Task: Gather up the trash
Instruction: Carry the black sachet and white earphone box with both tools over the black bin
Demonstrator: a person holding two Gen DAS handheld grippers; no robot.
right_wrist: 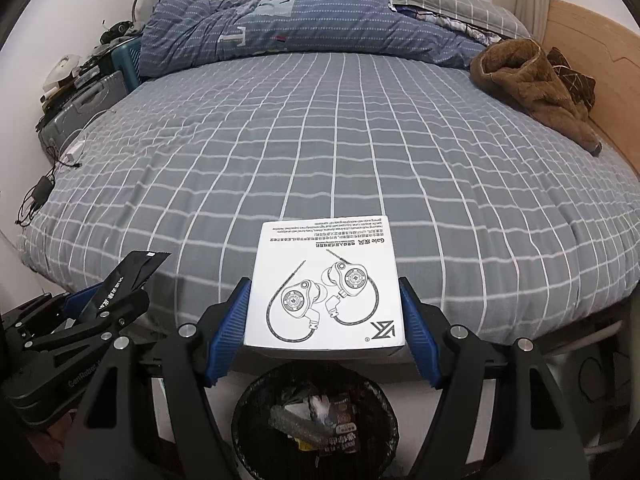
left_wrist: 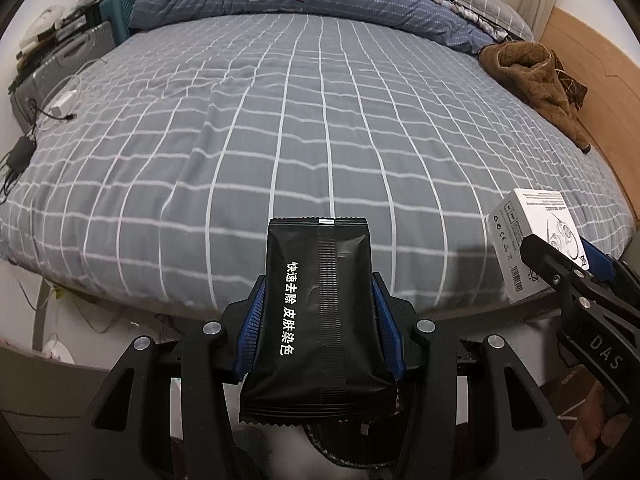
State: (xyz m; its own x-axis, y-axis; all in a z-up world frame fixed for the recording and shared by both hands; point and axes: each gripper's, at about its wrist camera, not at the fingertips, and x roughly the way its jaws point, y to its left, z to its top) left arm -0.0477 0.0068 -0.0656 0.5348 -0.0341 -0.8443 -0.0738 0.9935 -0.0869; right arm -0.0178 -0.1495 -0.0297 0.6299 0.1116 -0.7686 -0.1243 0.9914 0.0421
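My left gripper is shut on a black foil packet with white lettering, its blue pads pressing both sides. My right gripper is shut on a white earphone box printed with a line drawing. In the right wrist view, the left gripper with the black packet shows at the lower left. In the left wrist view, the white box shows at the right edge. A black mesh trash bin holding wrappers sits on the floor directly under the white box.
A bed with a grey checked sheet fills both views ahead. A brown fleece garment lies at its right side by a wooden board. A blue quilt is piled at the far end. Chargers and cables lie at the left edge.
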